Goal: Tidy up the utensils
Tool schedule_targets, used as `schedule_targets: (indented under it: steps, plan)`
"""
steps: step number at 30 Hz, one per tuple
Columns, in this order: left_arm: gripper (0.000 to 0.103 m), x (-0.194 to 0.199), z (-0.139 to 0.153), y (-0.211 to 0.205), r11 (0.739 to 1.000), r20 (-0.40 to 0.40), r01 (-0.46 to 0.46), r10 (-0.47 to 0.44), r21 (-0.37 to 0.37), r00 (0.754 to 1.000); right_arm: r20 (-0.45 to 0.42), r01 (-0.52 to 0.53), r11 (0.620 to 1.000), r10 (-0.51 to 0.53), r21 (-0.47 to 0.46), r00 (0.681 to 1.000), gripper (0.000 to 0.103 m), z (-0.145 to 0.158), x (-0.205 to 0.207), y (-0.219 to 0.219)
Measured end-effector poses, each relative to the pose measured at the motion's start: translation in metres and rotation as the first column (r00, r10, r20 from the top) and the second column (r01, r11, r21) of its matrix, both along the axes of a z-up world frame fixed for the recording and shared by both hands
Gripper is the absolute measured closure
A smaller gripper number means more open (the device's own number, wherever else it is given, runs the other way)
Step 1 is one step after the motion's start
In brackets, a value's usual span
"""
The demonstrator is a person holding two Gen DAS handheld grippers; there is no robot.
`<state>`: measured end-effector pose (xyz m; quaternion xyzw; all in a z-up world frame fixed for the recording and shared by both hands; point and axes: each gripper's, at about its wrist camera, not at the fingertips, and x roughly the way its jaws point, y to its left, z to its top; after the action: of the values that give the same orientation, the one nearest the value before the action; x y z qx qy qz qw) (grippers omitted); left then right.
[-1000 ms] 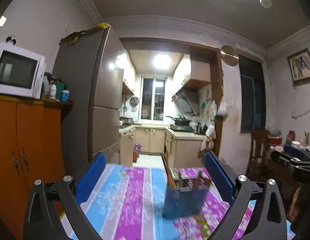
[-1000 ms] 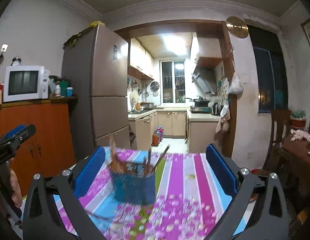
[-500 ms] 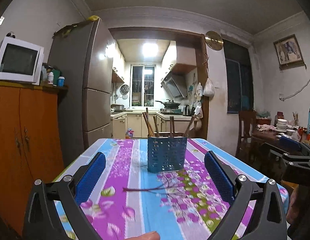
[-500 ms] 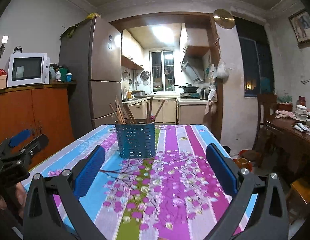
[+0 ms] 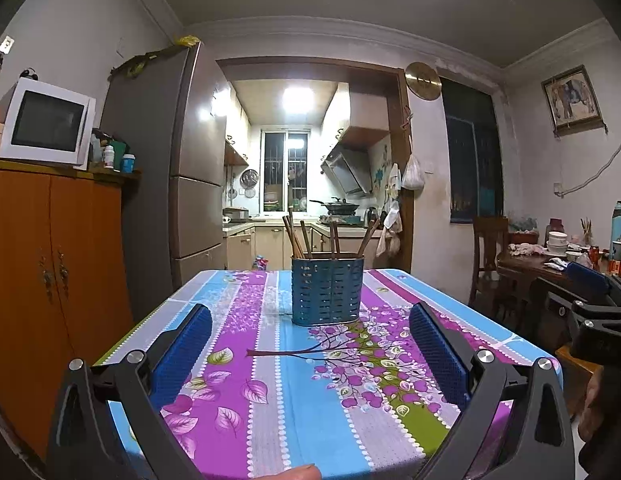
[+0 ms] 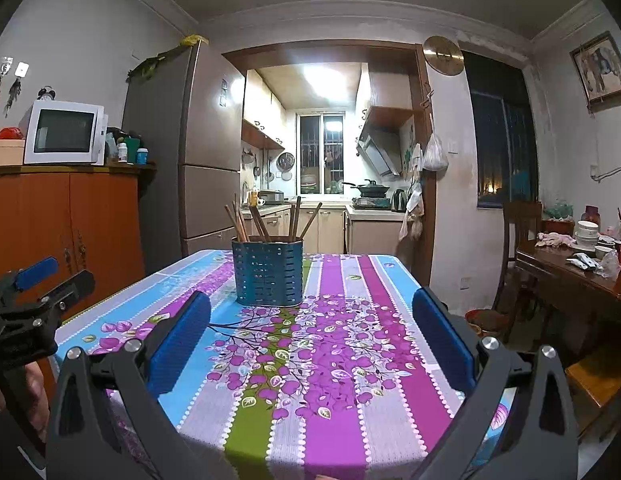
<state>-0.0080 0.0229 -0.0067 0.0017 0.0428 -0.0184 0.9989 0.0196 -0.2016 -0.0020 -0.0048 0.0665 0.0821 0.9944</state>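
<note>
Chopsticks (image 5: 306,236) stand bunched in a blue perforated holder (image 5: 326,290) at frame centre, on the floral-clothed worktop (image 5: 270,400). They look light, stiff, thin and likely slippery; pinching the upper shafts seems best. Left gripper (image 5: 310,354) and right gripper (image 6: 310,336) both hover near the bottom, fingers spread, empty.

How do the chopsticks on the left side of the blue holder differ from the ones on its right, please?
In the blue holder, the left chopsticks are bunched together, several in a cluster, leaning left. The right chopsticks are fewer and spread apart, one leaning right. Both groups are brown, stand with their lower ends inside the holder, and rise above its rim.
</note>
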Motion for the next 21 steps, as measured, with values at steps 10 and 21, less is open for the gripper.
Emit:
schedule_targets:
  steps: [10, 21]
  plan:
    - [0.005, -0.016, 0.003, -0.001, 0.998, 0.024, -0.069, 0.069, 0.002, 0.997, 0.014, 0.013, 1.000, -0.013, -0.003, 1.000, 0.006, -0.001, -0.012, 0.004]
    - [0.005, -0.029, 0.003, -0.008, 0.998, 0.062, -0.062, 0.061, 0.020, 0.996, 0.054, 0.029, 0.999, -0.030, 0.025, 0.998, 0.005, -0.006, -0.026, 0.003]
